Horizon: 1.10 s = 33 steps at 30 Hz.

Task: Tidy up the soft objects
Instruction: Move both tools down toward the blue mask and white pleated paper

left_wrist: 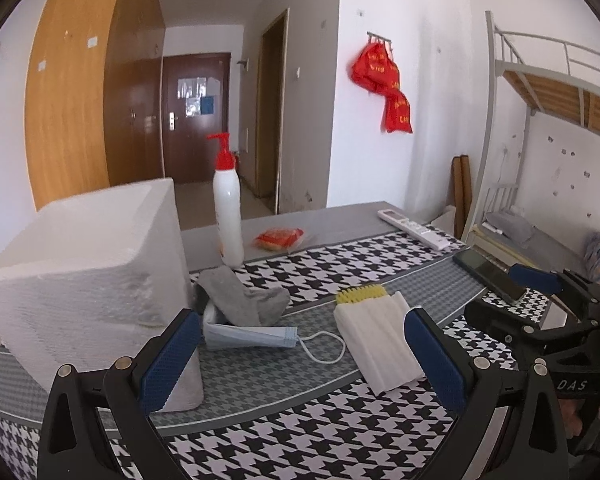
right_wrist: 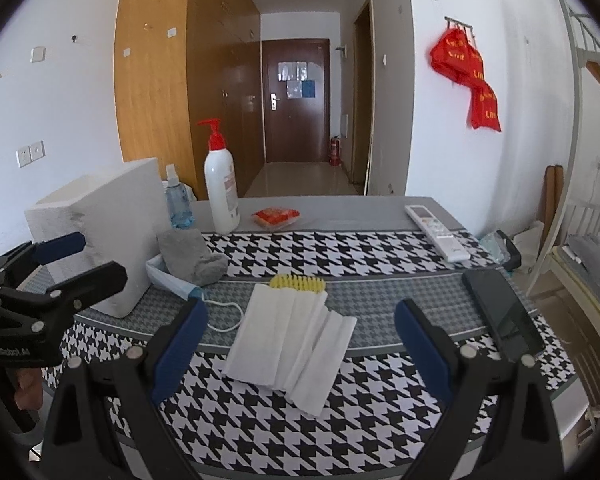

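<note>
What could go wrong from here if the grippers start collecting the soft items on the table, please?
1. The face mask lies partly under the grey sock; grabbing one may drag the other, or snag the mask's ear loop.
2. The yellow brush touches the folded white cloth's far edge and could get pulled along.
3. The phone lies near the table's right edge; the open right gripper could nudge it off.
</note>
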Each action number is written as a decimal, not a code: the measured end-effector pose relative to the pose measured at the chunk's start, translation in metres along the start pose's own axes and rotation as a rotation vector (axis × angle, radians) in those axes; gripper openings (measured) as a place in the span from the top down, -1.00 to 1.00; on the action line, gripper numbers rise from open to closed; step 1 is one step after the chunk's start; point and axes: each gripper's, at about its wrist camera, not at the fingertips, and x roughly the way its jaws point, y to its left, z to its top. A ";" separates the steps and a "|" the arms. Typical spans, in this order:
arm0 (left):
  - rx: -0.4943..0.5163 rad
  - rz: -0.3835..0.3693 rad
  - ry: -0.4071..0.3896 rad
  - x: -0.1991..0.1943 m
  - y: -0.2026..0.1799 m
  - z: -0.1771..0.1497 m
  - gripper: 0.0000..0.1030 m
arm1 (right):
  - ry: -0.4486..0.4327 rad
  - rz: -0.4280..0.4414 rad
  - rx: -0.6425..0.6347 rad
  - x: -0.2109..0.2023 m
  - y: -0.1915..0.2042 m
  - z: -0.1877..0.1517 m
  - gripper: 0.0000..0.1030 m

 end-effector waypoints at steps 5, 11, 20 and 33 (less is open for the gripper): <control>-0.013 0.018 0.037 0.015 -0.001 0.002 -0.98 | 0.026 0.001 -0.004 0.010 -0.003 -0.001 -0.87; -0.009 0.045 0.091 0.034 -0.006 -0.001 -0.98 | 0.058 0.007 -0.002 0.022 -0.011 -0.005 -0.87; -0.037 0.128 0.159 0.058 -0.004 -0.002 -0.94 | 0.087 0.028 0.001 0.037 -0.018 -0.008 -0.87; -0.033 0.202 0.248 0.091 -0.001 -0.007 -0.68 | 0.110 0.048 -0.009 0.055 -0.021 -0.005 -0.87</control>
